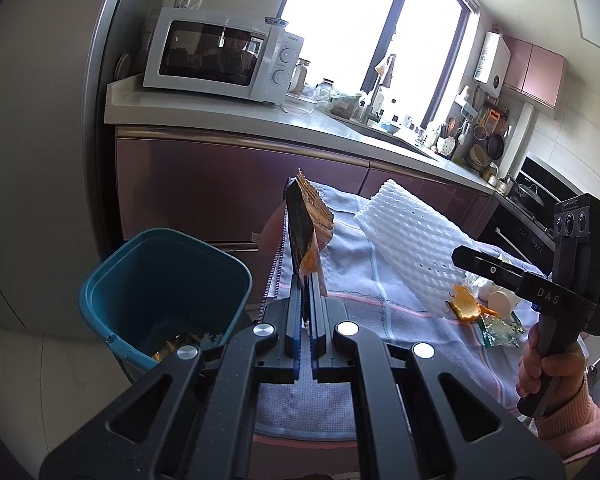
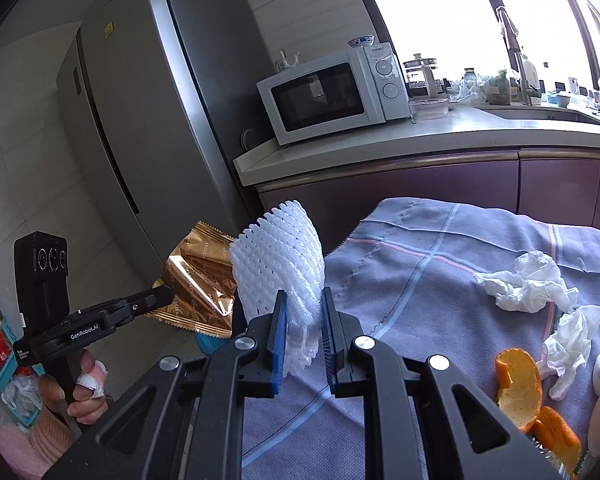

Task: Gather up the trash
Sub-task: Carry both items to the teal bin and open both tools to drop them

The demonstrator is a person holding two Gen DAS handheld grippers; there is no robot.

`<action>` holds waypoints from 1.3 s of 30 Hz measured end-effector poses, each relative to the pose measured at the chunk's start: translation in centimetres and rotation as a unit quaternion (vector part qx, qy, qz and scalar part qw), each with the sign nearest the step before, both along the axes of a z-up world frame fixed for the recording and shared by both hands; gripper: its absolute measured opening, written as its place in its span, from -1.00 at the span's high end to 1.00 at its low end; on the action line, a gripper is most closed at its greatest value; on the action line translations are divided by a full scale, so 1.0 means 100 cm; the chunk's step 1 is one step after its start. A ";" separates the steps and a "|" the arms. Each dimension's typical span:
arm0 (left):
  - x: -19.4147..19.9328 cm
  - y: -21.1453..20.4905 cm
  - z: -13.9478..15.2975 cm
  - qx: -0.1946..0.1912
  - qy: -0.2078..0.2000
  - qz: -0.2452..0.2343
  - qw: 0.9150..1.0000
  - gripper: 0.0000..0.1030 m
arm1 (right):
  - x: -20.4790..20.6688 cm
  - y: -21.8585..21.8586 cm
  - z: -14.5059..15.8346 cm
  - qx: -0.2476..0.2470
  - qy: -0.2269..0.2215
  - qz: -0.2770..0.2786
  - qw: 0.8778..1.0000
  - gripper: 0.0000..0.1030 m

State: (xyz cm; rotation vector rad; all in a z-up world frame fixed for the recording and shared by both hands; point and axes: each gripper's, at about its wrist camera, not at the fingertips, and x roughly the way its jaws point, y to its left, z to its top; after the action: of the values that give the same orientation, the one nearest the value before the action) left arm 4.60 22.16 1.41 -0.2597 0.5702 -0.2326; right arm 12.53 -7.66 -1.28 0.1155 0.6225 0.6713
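Your left claw (image 1: 306, 280) pinches a crinkled gold foil wrapper (image 1: 314, 220) beside the round-cornered teal plastic bin (image 1: 160, 280); your right claw (image 2: 304, 320) squeezes springy white foam netting (image 2: 280, 256).

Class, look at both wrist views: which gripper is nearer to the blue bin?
Left. The left gripper, shut on a gold wrapper, is right beside the blue bin. The right gripper, holding white foam netting, is farther over the cloth-covered table.

Open floor lies around the teal bin (image 1: 164, 300) at lower left; its mouth gapes unobstructed, while cabinets (image 1: 220, 184) wall off the upper centre.
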 end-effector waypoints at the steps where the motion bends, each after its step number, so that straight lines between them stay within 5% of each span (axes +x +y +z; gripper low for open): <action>1: -0.001 0.003 0.000 0.000 0.000 0.002 1.000 0.93 | 0.000 0.002 0.000 -0.001 0.000 0.003 1.000 0.71; 39: -0.008 0.054 -0.005 -0.012 0.013 0.076 0.997 0.93 | 0.030 0.079 -0.009 -0.013 0.025 0.068 0.997 0.71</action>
State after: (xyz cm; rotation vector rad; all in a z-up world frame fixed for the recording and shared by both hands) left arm 3.76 27.55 0.88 -0.3278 0.5719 -0.0885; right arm 15.51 0.26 -2.13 0.0662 0.6916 0.7923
